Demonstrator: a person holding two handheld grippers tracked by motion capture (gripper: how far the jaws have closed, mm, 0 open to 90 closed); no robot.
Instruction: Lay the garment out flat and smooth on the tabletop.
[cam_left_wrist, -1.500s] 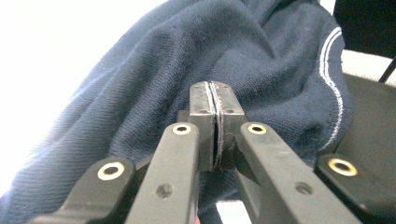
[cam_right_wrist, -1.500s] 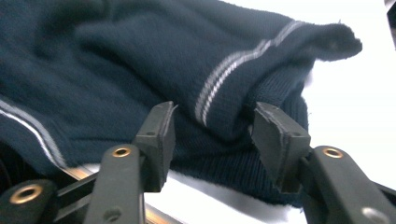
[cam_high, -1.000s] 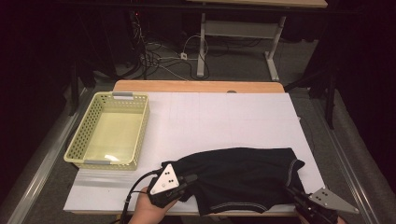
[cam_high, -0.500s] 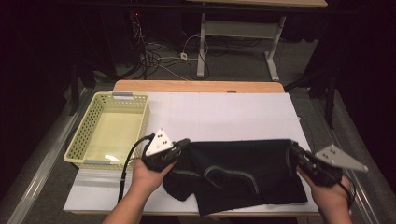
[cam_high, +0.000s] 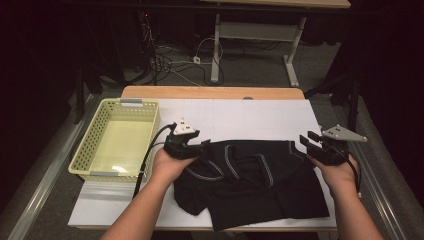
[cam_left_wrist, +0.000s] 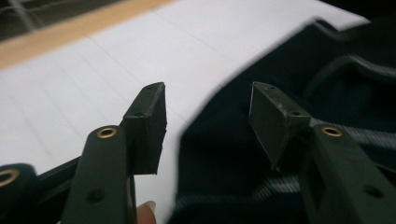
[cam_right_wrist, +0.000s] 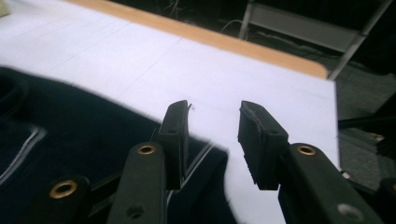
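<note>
**Garment folded over, both grips let go**

We have one black garment with pale piping lying on the white sheet that covers the worktop, in the near half, from about 6 o'clock out toward 4 o'clock. Its far edge is doubled toward us, so we judge one fold as made; the near left part is still bunched, and the piece is not yet a tidy packet. If the basket is its destination, that move is still ahead.

Our left gripper hovers at the garment's 9 o'clock corner and our right gripper at its 3 o'clock corner. Both pairs of fingers have just been opening; in the left gripper view the fingers stand apart with cloth below but nothing pinched, and the right gripper view shows the same released fingers.

Count: one garment, one yellow mesh basket at 9 o'clock, empty as far as we see, two grippers.
</note>
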